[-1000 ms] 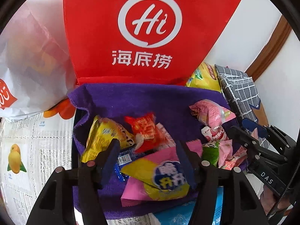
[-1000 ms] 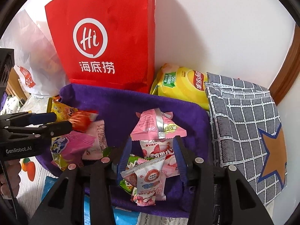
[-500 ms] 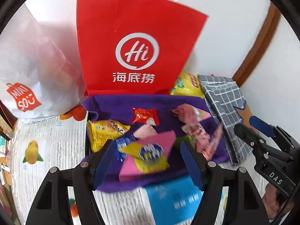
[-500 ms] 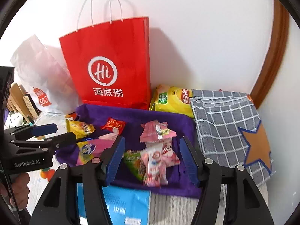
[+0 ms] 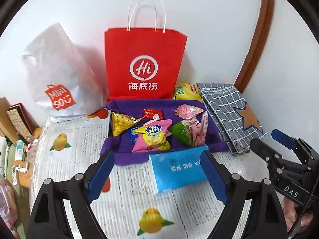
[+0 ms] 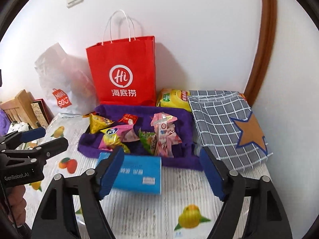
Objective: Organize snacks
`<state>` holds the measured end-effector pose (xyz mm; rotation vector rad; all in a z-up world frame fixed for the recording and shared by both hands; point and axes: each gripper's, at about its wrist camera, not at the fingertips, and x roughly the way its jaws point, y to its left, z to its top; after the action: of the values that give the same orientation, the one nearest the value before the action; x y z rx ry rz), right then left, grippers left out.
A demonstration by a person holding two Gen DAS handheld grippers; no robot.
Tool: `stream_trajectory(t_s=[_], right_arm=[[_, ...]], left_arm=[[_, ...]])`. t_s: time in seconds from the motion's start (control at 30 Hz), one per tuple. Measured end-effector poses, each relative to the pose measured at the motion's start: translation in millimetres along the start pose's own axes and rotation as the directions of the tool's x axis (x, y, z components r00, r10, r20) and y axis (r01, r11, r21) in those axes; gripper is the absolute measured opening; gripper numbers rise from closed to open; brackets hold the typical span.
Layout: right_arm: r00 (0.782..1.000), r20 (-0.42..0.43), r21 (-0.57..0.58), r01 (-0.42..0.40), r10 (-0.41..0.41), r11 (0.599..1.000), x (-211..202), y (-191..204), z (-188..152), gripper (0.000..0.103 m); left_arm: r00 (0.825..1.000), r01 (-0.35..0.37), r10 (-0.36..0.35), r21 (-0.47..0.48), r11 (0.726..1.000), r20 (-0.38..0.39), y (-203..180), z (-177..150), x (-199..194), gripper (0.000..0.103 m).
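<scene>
The snacks are seen piled on a purple cloth spread over the table, just in front of a red paper bag that stands against the wall. A blue packet is laid flat at the near edge of the cloth, partly on it, and a yellow chip bag is wedged between the red bag and a grey checked cloth.

The left gripper is held above the table, short of the cloth; its fingers are opening wide and nothing is held between them. The right gripper is carried likewise, its fingers opening and empty, with only the blue packet seen beyond the gap.

Several risks can be judged from here. The wrappers are slick and air-filled, so a packet may be squeezed out of the fingers if it is pinched at a bulging middle. Since the packets overlap, a neighbour may be dragged off the cloth with the one picked. The loose cloth may be snagged and pulled, spilling the heap. The red bag looks light, and it may be tipped if brushed.
</scene>
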<state>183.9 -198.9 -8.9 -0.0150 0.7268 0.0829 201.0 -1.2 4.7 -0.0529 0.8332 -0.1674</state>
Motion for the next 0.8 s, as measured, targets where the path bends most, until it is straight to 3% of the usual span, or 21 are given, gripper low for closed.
stream_trajectory(t_s=[0.3, 0.8], right_arm=[[0.998, 0.068, 0.051, 0.002, -0.005, 0.999, -59.9, -5.2, -30.5, 0.098], [0.996, 0.094, 0.068, -0.005, -0.002, 0.998, -96.3, -16.5, -60.5, 0.098]], left_arm=[[0.997, -0.045, 0.044, 0.003, 0.999, 0.063, -13.1, -30.8, -49.1, 0.091], [0.993, -0.074, 0.072, 0.02, 0.997, 0.093, -36.0, -59.7, -81.7, 0.091]])
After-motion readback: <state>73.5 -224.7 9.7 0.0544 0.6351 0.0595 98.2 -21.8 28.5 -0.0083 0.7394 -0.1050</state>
